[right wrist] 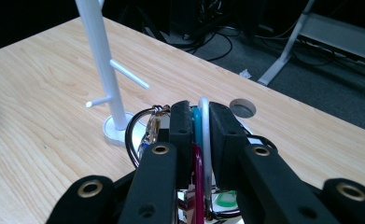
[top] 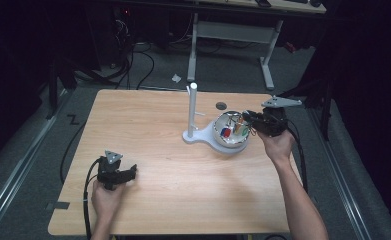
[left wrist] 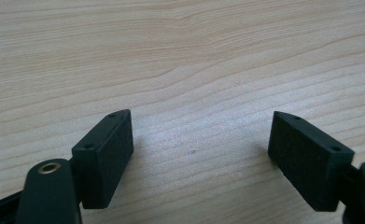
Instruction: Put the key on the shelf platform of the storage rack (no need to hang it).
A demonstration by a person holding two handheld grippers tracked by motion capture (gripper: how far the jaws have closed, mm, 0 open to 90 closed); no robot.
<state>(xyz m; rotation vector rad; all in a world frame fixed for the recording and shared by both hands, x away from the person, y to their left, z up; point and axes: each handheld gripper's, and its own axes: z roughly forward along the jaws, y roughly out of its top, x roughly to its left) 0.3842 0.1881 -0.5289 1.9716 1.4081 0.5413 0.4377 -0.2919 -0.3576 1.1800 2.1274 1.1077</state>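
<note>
Pinching thin white, teal and magenta rings between its black jaws above the shiny bowl at 3 o'clock, the right hand-held gripper contrasts with the wide-open, empty left hand-held gripper on the pale wood-grain desk.

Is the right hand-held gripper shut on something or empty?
Shut on something: the right hand-held gripper clamps thin rings, white, teal and magenta, between its jaws above the bowl.
</note>
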